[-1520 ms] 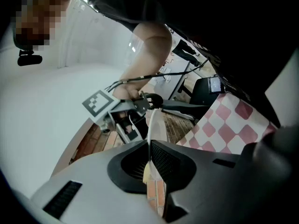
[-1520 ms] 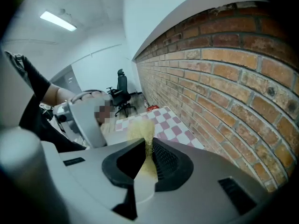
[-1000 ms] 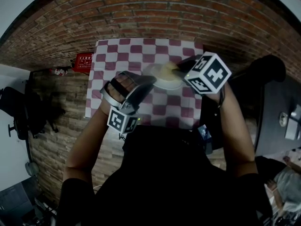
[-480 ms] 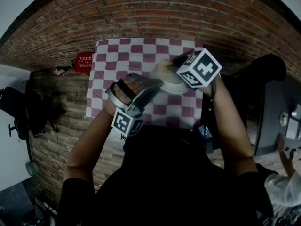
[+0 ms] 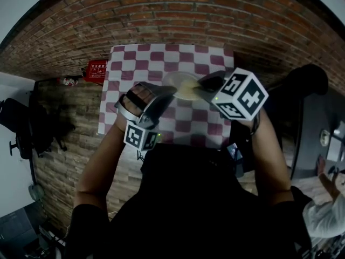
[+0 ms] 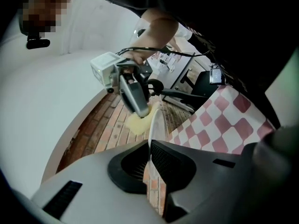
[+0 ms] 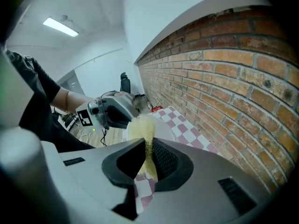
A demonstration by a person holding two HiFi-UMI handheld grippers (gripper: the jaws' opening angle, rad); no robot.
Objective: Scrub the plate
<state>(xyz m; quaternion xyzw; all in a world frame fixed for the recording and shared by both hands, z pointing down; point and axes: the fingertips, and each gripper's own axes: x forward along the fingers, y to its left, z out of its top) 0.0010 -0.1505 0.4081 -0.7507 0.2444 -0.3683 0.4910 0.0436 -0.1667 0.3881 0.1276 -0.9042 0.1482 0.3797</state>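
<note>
Left gripper: its fingers are clamped on the near rim of the plate; the thin white edge is pinched between the two ribbed pads.
Plate: it is seen edge-on in the left gripper view, extending straight ahead of the left fingers; in the head view it is held over the middle of the checked cloth.
Right gripper: its fingers are closed on the yellow sponge, which is squeezed thin between the pads.
Yellow sponge: it projects beyond the right fingertips and is pressed against the plate face, on the side opposite the left fingers.
Gripper relation: the two sets of fingers are pointed toward each other, with the plate between them; they are set close together but are not in contact.
Marker cubes: one is carried behind each set of fingers, the right-hand cube being the larger in the head view.
Worktop: it is covered by the red-and-white checked cloth, beneath both sets of fingers.
Brick wall: it is located beyond the worktop, past the right fingertips.
</note>
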